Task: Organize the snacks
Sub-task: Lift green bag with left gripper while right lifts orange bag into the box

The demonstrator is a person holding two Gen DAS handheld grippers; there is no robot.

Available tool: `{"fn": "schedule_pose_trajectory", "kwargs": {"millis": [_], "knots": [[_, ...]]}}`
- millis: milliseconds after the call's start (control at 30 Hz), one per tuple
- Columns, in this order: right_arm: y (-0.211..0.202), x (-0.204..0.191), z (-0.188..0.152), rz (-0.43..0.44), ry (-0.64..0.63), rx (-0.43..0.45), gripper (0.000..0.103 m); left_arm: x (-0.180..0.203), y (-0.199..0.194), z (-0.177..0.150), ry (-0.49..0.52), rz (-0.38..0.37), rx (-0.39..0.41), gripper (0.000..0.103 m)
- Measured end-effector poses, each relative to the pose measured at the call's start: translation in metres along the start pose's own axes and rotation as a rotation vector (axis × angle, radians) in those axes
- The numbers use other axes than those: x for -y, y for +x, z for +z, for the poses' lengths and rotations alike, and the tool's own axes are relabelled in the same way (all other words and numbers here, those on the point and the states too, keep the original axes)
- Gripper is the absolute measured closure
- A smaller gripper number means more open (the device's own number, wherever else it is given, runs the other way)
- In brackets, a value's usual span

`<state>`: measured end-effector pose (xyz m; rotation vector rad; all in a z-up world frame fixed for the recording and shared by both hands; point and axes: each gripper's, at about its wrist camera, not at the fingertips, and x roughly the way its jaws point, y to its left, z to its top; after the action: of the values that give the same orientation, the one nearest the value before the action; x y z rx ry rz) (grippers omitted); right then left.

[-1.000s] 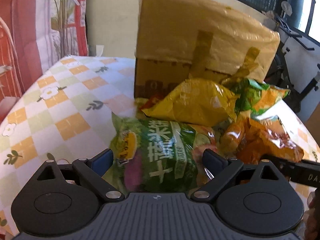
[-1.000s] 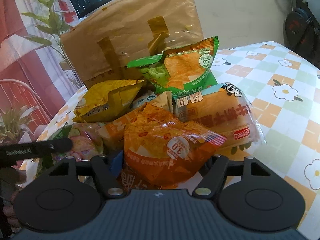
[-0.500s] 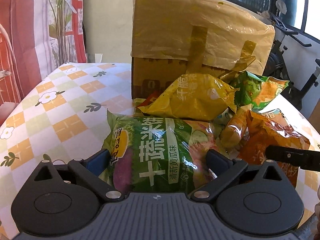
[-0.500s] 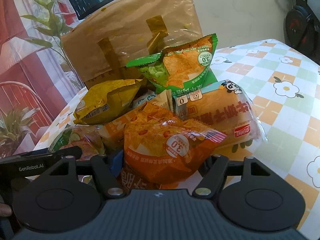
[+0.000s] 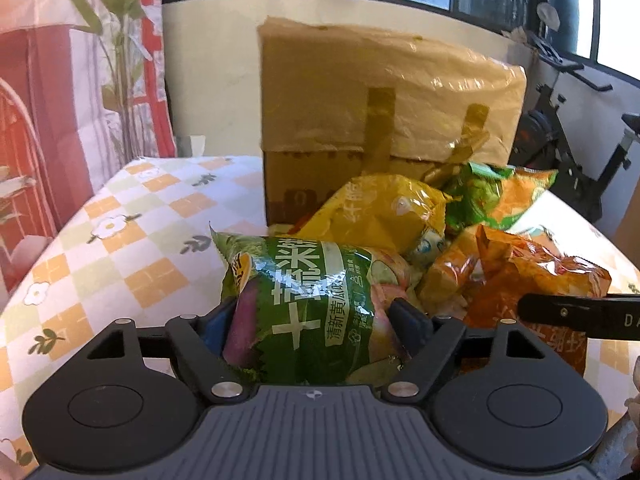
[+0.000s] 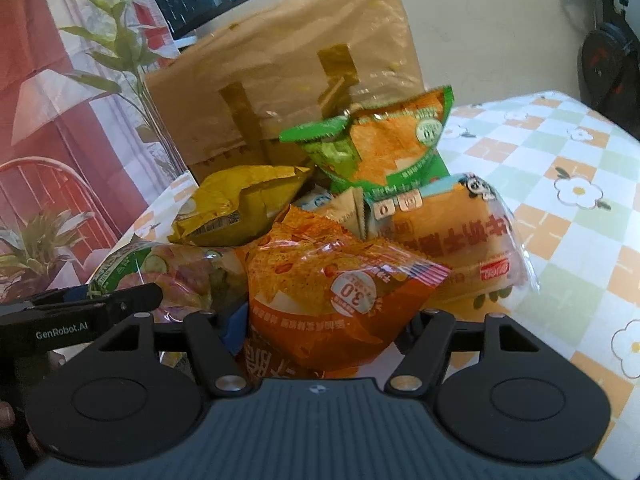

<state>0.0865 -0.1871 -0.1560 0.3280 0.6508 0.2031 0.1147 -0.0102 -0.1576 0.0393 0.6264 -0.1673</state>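
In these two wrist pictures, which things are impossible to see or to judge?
- Left wrist view: the lower end of the green bag is hidden behind the body of the left gripper.
- Right wrist view: the bottom of the orange bag is covered by the body of the right gripper.
- Both views: the inside of the cardboard box is hidden by its walls and plastic wrap.
- The small pale packet is mostly buried under other bags.

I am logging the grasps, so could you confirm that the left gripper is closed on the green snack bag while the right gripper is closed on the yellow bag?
Not quite. The left gripper does grip the green snack bag, but the right gripper is shut on the orange snack bag, as the right wrist view shows. The yellow bag lies ungripped behind it, in front of the cardboard box.
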Motion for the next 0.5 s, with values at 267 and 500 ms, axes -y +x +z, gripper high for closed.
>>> {"fn": "schedule_pose_trajectory", "kwargs": {"millis": [267, 500], "knots": [[-0.018, -0.008, 0.005, -0.022, -0.011, 0.061, 0.035, -0.002, -0.020, 0.004, -0.007, 0.022, 0.051, 0.021], [-0.036, -0.004, 0.016, -0.070, -0.012, 0.135, 0.035, -0.007, -0.041, 0.012, -0.010, 0.073, 0.124, 0.021]]}}
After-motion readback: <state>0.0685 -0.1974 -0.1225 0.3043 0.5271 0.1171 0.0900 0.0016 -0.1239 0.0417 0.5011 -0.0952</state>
